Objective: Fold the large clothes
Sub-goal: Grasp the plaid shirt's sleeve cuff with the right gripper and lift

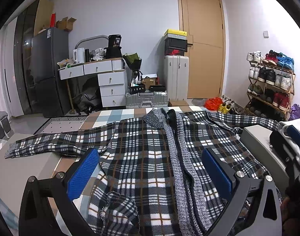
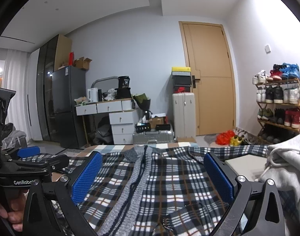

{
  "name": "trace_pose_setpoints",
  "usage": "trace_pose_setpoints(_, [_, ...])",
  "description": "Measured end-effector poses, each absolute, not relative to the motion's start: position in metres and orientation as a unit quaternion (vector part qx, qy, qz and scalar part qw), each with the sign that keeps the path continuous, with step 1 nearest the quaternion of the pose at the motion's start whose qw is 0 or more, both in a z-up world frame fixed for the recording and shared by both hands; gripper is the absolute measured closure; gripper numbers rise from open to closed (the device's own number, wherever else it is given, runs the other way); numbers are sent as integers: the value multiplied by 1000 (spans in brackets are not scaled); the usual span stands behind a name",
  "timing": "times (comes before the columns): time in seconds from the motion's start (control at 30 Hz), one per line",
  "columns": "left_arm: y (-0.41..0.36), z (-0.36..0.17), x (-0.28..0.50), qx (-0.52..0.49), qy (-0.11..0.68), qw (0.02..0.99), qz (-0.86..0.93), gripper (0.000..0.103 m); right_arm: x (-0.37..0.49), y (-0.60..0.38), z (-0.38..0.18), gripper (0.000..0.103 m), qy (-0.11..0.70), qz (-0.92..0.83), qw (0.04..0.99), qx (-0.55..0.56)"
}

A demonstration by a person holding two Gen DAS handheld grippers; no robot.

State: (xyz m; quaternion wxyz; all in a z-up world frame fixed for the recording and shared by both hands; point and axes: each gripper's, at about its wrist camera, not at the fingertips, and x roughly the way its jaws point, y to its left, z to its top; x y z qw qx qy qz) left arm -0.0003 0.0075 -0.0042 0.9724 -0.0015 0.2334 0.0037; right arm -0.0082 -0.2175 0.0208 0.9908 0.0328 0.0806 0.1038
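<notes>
A large plaid cardigan (image 1: 142, 157) in black, white and grey lies spread front-up on the checked bed cover (image 1: 114, 116), its grey knitted placket running down the middle and both sleeves stretched out sideways. My left gripper (image 1: 150, 169) hovers open over its lower left half, blue pads wide apart with nothing between them. In the right wrist view the same cardigan (image 2: 150, 177) fills the foreground, and my right gripper (image 2: 152, 173) is open above its right half. The left gripper (image 2: 31, 163) shows there at the left, held by a hand.
A grey hoodie (image 2: 287, 169) lies on the bed's right edge beside a pale flat box (image 2: 246, 165). Beyond the bed stand a desk with drawers (image 1: 102, 76), a dark fridge (image 1: 47, 68), suitcases (image 1: 175, 78), a shoe rack (image 1: 271, 82) and a wooden door (image 1: 203, 43).
</notes>
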Motion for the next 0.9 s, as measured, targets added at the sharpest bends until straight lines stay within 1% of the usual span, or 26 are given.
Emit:
trace_pose_setpoints(0.17, [5,-9,2,15,246,969,-1,1,7,-240,32,0,94,76,991,54])
trace_pose_setpoints(0.27, [5,-13,3,26,255,967,-8,1,33,-271,51,0,129,57,989,46])
trace_pose_setpoints(0.43, [7,-26,11,48,282,958,-17,1,93,-335,100,0,188,-17,981,-39])
trace_pose_setpoints(0.47, [9,-29,13,51,289,956,-18,1,117,-355,112,0,206,-44,975,-73])
trace_pose_setpoints(0.57, [13,-35,18,59,302,951,-17,1,181,-403,120,0,280,-87,948,-124])
trace_pose_setpoints(0.63, [15,-39,22,66,307,949,-14,1,217,-427,109,0,338,-76,927,-143])
trace_pose_setpoints(0.73, [17,-47,28,79,317,945,-6,1,282,-467,57,0,489,-69,848,-191])
trace_pose_setpoints(0.9, [17,-58,38,94,337,937,-1,1,325,-506,-9,0,602,-67,770,-201])
